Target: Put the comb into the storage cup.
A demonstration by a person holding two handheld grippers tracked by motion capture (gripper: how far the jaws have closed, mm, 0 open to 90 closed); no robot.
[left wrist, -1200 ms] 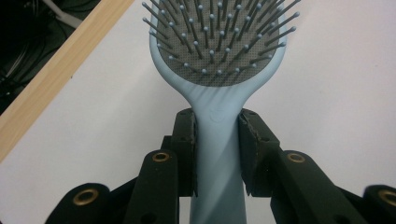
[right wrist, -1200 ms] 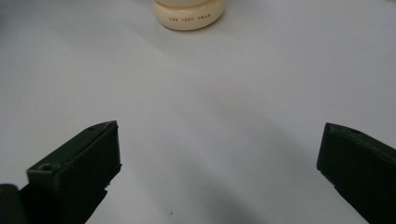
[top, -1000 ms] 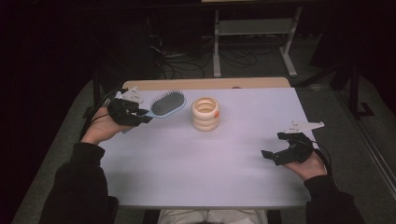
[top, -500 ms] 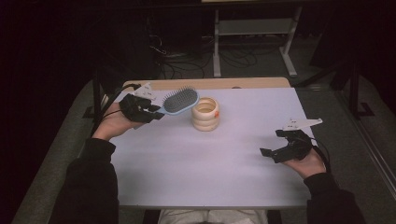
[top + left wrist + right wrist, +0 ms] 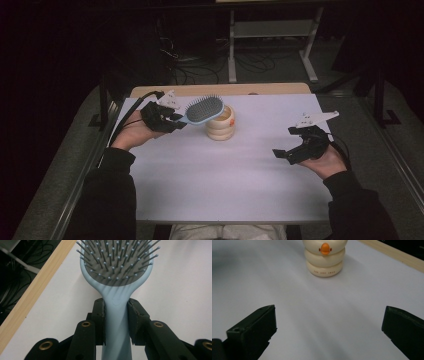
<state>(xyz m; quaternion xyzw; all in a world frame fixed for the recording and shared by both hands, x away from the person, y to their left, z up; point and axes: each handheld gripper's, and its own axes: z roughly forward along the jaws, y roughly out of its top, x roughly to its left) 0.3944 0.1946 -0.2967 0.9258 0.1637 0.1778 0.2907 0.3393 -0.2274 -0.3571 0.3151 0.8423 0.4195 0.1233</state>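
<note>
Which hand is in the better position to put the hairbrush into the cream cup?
Left, probably. The left gripper already grips the hairbrush by its handle beside the cream cup; the right gripper is open, farther away.

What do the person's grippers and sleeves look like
Both the left gripper and right gripper are black, each topped by a pale grey three-cornered plate, with a black cable trailing off. The left gripper's jaw arms carry brass-ringed holes. The person's sleeves are dark.

Bright, evenly lit table [image 5: 210, 190] amid dark surroundings; slightly soft gripper views.
</note>
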